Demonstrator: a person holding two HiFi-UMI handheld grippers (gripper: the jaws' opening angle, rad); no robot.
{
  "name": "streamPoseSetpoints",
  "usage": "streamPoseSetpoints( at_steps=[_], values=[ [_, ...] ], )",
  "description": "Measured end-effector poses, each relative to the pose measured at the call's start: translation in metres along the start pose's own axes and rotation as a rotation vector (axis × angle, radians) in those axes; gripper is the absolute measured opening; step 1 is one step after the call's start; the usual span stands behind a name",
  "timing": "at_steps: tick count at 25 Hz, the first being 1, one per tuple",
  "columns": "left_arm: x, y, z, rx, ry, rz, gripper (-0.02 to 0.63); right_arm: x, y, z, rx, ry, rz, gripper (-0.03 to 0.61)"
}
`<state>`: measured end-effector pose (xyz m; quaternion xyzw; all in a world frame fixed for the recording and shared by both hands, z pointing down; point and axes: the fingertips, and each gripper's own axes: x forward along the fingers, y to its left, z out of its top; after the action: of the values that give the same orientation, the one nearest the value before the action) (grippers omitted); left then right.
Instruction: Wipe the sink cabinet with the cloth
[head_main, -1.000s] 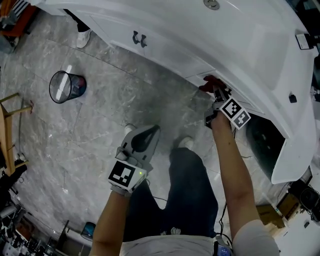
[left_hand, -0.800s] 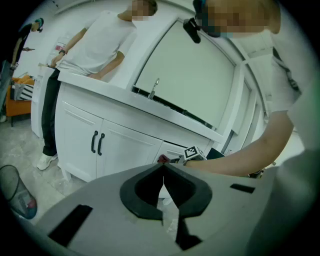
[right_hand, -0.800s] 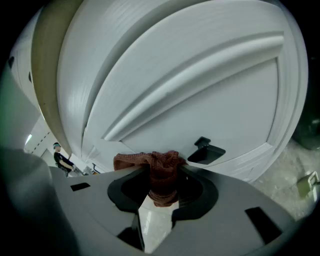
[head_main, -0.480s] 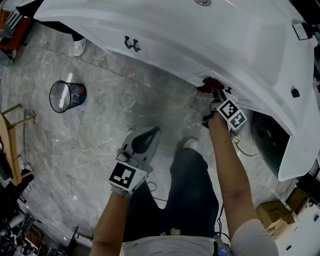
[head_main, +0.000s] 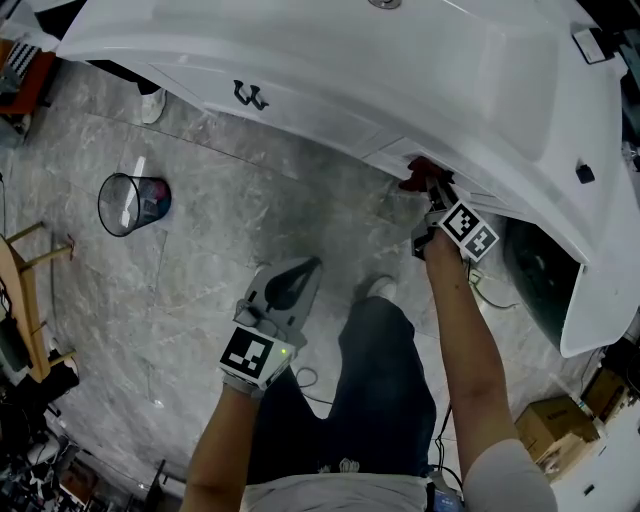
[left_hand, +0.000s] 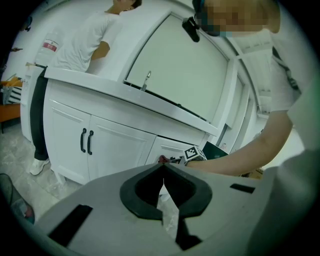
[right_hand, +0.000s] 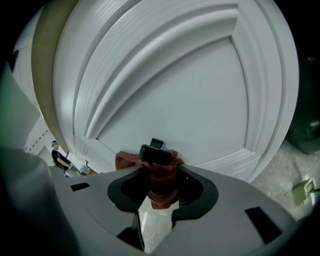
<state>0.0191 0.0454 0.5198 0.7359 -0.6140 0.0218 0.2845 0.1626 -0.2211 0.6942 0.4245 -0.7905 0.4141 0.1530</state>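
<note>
The white sink cabinet (head_main: 330, 100) runs across the top of the head view. My right gripper (head_main: 428, 190) is shut on a dark red cloth (head_main: 415, 173) and holds it against a white panelled cabinet door (right_hand: 190, 100). In the right gripper view the cloth (right_hand: 159, 182) bunches between the jaws, just under a black door handle (right_hand: 155, 152). My left gripper (head_main: 298, 275) hangs lower, over the floor in front of the cabinet, shut and holding nothing. From the left gripper view the cabinet front (left_hand: 100, 145) and the right gripper's marker cube (left_hand: 192, 153) show beyond the closed jaws.
A wire waste bin (head_main: 133, 200) stands on the grey marble floor (head_main: 200, 260) at left. Black handles (head_main: 248, 96) mark the left cabinet doors. Another person (left_hand: 75, 55) stands at the cabinet's far end. A dark opening (head_main: 535, 275) lies right of the cabinet. Cardboard boxes (head_main: 545, 425) sit lower right.
The right gripper with the cloth has shifted slightly along the cabinet door while staying against it. The head view has drifted a little. The left gripper has barely moved.
</note>
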Motion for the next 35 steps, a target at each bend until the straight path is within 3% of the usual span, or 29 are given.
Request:
streamPoseSetpoints(
  at_steps=[10, 22, 26, 35],
  values=[
    [0.009, -0.017, -0.002, -0.008, 0.002, 0.004, 0.011, -0.009, -0.019, 0.001, -0.182, 0.083, -0.032, 0.137],
    [0.014, -0.032, 0.002, -0.015, 0.003, -0.013, 0.011, -0.054, -0.074, 0.033, -0.055, 0.004, -0.121, 0.135],
    [0.012, -0.036, 0.006, -0.014, -0.001, -0.022, 0.011, -0.061, -0.069, 0.039, -0.032, -0.016, -0.126, 0.135],
    [-0.003, -0.041, 0.014, -0.024, -0.013, -0.039, 0.011, -0.077, -0.025, 0.060, -0.131, -0.046, -0.106, 0.135]
  ],
)
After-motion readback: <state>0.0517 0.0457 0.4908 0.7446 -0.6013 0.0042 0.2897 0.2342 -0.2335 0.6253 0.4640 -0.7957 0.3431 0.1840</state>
